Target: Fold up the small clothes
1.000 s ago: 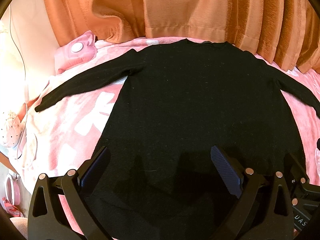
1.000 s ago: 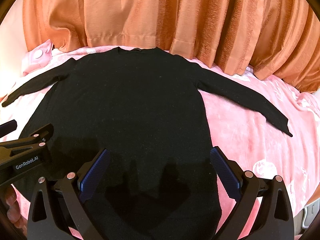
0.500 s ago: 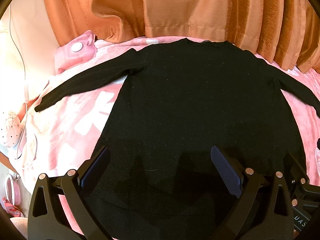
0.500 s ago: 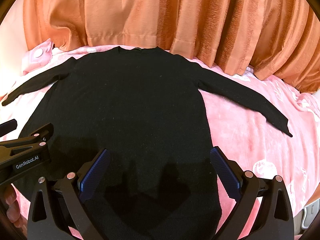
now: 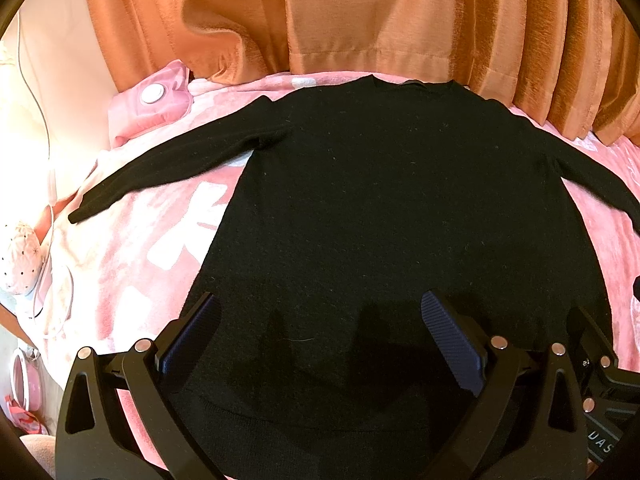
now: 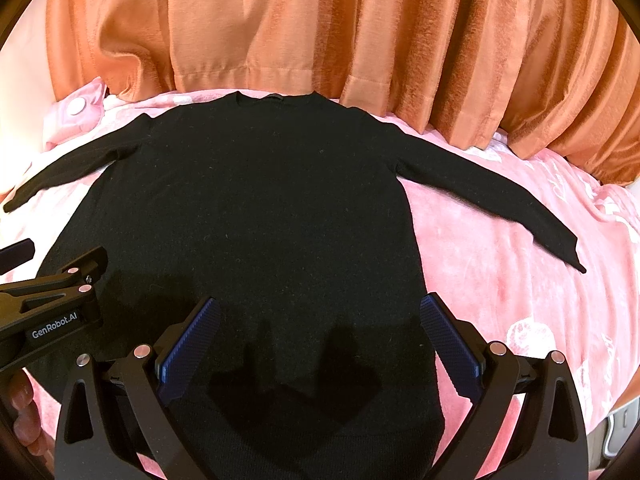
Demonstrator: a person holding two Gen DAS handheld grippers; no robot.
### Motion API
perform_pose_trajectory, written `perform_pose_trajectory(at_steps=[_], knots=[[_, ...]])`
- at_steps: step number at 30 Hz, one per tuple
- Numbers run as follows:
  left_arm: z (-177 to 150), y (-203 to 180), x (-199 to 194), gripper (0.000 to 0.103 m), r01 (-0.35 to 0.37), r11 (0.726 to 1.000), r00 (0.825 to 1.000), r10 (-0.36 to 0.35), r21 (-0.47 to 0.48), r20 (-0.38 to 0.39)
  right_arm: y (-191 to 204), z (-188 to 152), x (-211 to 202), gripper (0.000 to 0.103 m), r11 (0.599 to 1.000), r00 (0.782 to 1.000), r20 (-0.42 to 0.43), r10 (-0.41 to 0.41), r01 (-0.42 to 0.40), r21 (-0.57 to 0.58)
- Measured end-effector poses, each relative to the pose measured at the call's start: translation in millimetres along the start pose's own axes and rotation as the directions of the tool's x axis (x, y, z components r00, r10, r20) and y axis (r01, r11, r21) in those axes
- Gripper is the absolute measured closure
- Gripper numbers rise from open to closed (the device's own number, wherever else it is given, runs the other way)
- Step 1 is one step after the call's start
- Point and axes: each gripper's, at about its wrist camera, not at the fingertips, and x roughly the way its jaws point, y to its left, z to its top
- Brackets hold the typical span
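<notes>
1. Both my grippers gape wide and hold nothing: left gripper point(image 5: 320, 344), right gripper point(image 6: 320, 340), hovering over the hem.
2. Black sweater point(image 6: 256, 208) lies flat on the pink blanket point(image 6: 500, 280), sleeves spread, collar toward the orange curtain point(image 6: 320, 28).
3. Fine knit: I'd expect light, limp, stretchy, grippy.
4. I'd pinch a sleeve cuff point(image 6: 568, 252) or a hem corner.

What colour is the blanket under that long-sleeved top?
The fleecy blanket under the black long-sleeved sweater is pink with paler whitish patterns, clearest in the right wrist view.
</notes>
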Motion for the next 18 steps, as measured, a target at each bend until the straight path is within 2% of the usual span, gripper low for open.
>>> perform_pose_trajectory(at_steps=[7, 9, 12, 13, 15, 18], knots=[[0.5, 0.4, 0.3, 0.005, 0.007, 1.0, 1.0, -0.007, -0.004, -0.004, -0.3, -0.7, 0.5, 0.005, 1.0, 1.0, -0.003, 0.002, -0.002, 0.001], [4.5, 2.7, 2.0, 0.005, 0.042, 0.999, 0.999, -0.043, -0.018, -0.017, -7.7, 4.5, 2.4, 0.005, 0.999, 0.999, -0.022, 0.041, -0.04, 0.02], [22.8, 11.5, 0.0, 0.005, 0.11, 0.993, 0.994, -0.111, -0.042, -0.024, -50.2, 25.2, 9.0, 0.005, 0.975, 0.988, -0.045, 0.15, -0.14, 0.175], [34.0, 16.3, -3.4, 0.005, 0.146, 0.988, 0.989, -0.147, -0.051, -0.014, -80.3, 35.0, 12.8, 0.005, 0.95, 0.984, -0.043, 0.174, -0.156, 0.27], [52.6, 25.3, -10.1, 0.005, 0.186, 0.98, 0.982, -0.186, -0.071, 0.013, -140.6, 49.4, 20.4, 0.005, 0.895, 0.985, -0.043, 0.165, -0.131, 0.427], [79.6, 36.4, -13.8, 0.005, 0.245, 0.963, 0.968, -0.238, -0.111, 0.075, -250.8, 56.8, 41.4, 0.005, 0.757, 0.993, -0.078, 0.088, -0.016, 0.653]])
